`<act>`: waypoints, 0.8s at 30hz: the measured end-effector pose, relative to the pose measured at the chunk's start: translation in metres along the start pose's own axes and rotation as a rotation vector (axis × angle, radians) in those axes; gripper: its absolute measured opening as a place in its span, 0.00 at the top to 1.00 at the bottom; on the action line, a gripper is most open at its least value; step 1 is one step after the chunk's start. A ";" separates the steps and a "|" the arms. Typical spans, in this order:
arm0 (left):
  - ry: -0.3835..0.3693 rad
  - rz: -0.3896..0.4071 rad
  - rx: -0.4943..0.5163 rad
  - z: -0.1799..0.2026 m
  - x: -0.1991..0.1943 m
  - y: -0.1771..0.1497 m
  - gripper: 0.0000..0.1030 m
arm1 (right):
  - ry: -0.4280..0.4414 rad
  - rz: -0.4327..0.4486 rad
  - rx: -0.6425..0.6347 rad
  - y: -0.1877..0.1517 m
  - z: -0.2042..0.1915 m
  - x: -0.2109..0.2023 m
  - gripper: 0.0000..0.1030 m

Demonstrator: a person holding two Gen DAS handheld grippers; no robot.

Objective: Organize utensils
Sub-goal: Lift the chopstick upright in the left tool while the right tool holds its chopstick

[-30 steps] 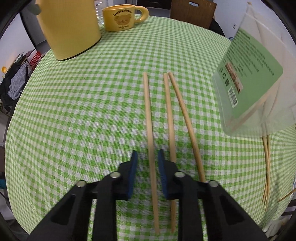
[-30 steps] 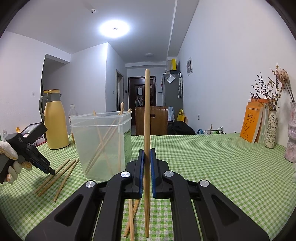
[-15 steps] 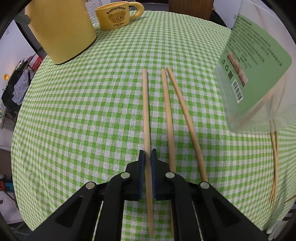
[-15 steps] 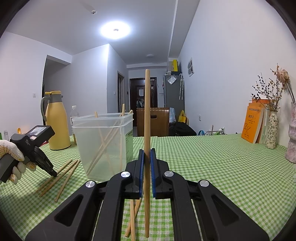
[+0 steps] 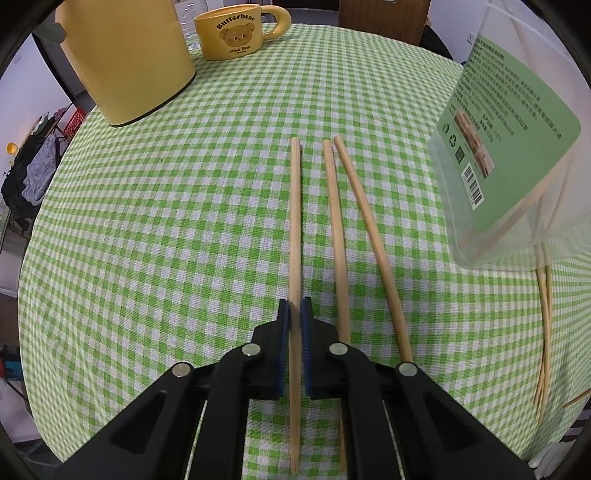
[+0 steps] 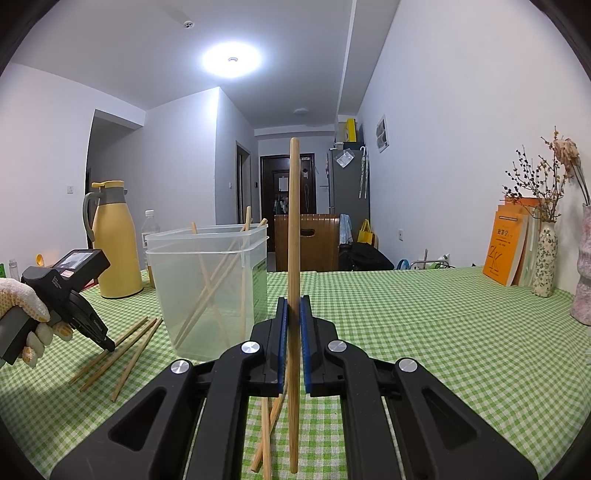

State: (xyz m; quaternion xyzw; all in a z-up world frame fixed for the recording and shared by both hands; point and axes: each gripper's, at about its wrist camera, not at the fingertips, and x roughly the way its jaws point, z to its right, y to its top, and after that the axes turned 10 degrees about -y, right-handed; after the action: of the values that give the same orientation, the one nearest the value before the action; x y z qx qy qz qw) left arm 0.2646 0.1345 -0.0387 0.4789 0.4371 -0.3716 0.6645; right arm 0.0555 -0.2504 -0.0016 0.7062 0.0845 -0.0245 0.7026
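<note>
Three wooden chopsticks lie on the green checked tablecloth [image 5: 155,229]. My left gripper [image 5: 294,310] points down and is shut on the leftmost chopstick [image 5: 295,221]; two more chopsticks [image 5: 334,221] lie just right of it. My right gripper [image 6: 294,308] is shut on another chopstick [image 6: 293,221], held upright above the table. A clear plastic container [image 6: 210,288] with several chopsticks standing inside sits left of the right gripper and shows at the right edge of the left wrist view [image 5: 517,147]. In the right wrist view a gloved hand [image 6: 22,306] holds the left gripper [image 6: 107,345] over the loose chopsticks [image 6: 122,350].
A yellow thermos [image 5: 125,55] and a yellow bear mug [image 5: 236,33] stand at the far left of the table. More chopsticks [image 5: 545,325] lie behind the container. Orange books [image 6: 509,251] and vases [image 6: 545,266] line the right wall side. A wooden chair [image 6: 314,240] stands beyond the table.
My left gripper closed from open onto the leftmost chopstick and moved slightly forward. The right gripper kept still with its chopstick.
</note>
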 end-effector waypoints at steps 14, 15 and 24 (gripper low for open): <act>0.027 0.338 0.057 0.001 -0.071 -0.018 0.96 | 0.003 -0.004 -0.002 -0.001 -0.001 0.002 0.93; 0.035 0.366 0.068 0.002 -0.077 -0.020 0.96 | 0.003 -0.006 -0.001 -0.001 -0.001 0.003 0.93; 0.041 0.638 0.118 0.017 -0.136 -0.042 0.96 | 0.006 -0.012 -0.009 -0.001 -0.002 0.004 0.93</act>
State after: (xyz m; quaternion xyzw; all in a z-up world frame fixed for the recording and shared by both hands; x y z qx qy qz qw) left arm 0.1839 0.1169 0.0787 0.6370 0.2558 -0.1594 0.7095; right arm 0.0590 -0.2484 -0.0034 0.7026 0.0911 -0.0262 0.7053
